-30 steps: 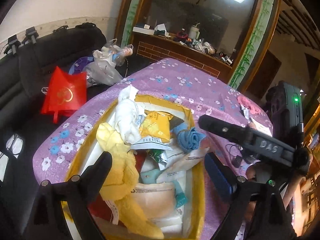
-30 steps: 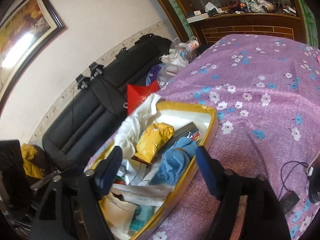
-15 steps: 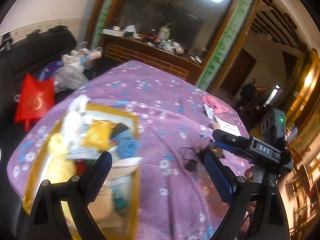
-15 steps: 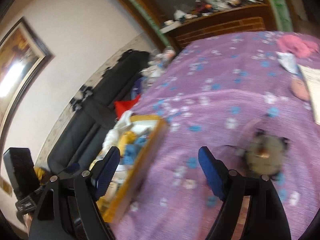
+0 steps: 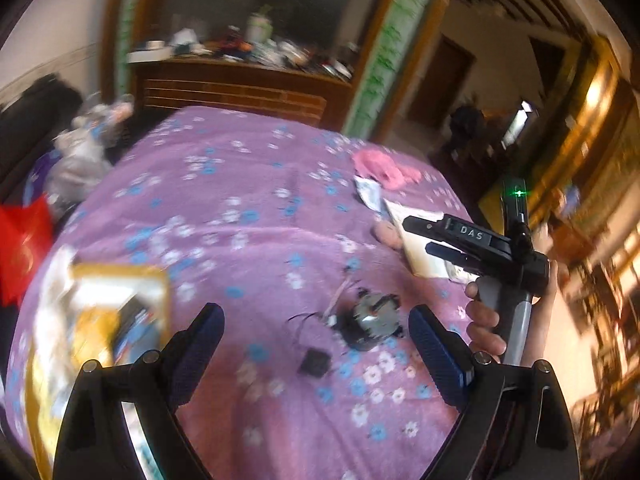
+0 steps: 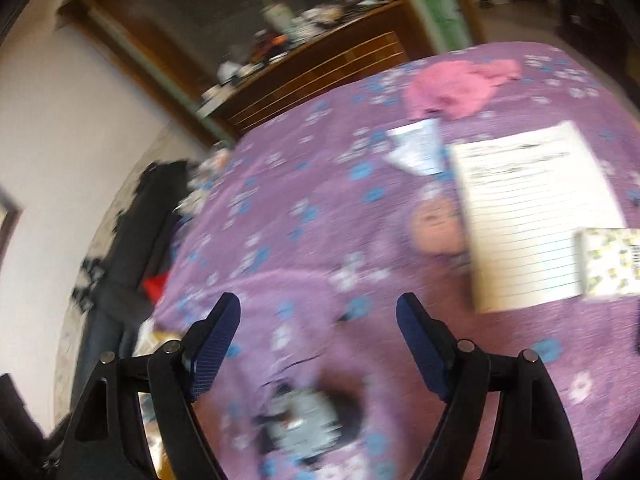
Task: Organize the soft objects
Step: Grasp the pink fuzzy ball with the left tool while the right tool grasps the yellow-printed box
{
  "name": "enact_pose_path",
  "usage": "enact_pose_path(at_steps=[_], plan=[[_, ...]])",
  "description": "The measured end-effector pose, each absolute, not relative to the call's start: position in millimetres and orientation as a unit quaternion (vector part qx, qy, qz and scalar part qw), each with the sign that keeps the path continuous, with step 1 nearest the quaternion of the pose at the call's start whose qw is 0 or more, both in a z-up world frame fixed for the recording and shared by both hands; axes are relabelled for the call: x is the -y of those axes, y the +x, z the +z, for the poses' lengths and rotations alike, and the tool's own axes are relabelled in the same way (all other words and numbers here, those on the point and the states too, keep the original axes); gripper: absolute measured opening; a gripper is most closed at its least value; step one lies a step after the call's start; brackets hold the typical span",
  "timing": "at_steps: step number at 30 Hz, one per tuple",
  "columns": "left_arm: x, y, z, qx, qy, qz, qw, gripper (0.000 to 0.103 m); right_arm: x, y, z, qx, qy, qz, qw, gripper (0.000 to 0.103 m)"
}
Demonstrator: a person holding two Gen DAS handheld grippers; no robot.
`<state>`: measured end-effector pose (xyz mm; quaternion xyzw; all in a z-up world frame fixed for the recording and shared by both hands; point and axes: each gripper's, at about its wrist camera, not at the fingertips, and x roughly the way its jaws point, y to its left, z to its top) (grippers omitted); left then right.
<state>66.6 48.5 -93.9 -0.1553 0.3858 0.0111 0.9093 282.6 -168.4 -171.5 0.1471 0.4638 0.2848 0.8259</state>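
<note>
Now both grippers, L & R, have fingers wide apart w/ nothing in them, above the purple cloth. Pink rag lies at far end, box at left.

motion blur smears the yellow box so its contents cannot be told apart, the round grey device on the purple cloth is unreadable, and the patterned packet is cut off at the right edge.
</note>
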Motion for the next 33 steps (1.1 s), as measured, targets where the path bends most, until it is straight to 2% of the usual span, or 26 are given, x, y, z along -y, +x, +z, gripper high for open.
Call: enact_pose_path(at_steps=[4, 11, 16, 22, 25, 27, 28, 30, 33], plan=[[-21, 130, -97, -0.423, -0.124, -0.018, 0.897, 0.095, 202, 296, -172, -0.451, 0.145, 0.243, 0.846, 0.08], [33, 255, -133, -0.498, -0.083, -0.051, 0.862, 0.095, 253, 316, -177, -0.449, 0.129, 0.172, 0.867, 0.08], [61, 332, -180, -0.562, -0.076, -0.045, 0.822, 0.094, 304, 330, -185, -0.449, 0.193, 0.13, 0.862, 0.08], [86, 382, -219, -0.59, -0.036, -0.017, 0.806, 0.089, 332, 345, -209, -0.476, 0.223, 0.09, 0.846, 0.08], [87, 392, -233, -0.605, -0.026, -0.004, 0.796, 0.077, 323, 349, -218, -0.492, 0.198, 0.074, 0.845, 0.08], [84, 394, -239, -0.613, -0.043, 0.001, 0.789, 0.063, 314, 349, -222, -0.501, 0.172, 0.06, 0.846, 0.08], [83, 395, -242, -0.615, -0.047, -0.001, 0.787, 0.05, 312, 347, -223, -0.503, 0.161, 0.05, 0.848, 0.08], [83, 394, -242, -0.613, -0.052, -0.003, 0.788, 0.035, 308, 346, -227, -0.51, 0.149, 0.028, 0.847, 0.08], [77, 389, -234, -0.606, -0.059, 0.0, 0.793, 0.028, 305, 347, -239, -0.528, 0.153, 0.026, 0.835, 0.076]])
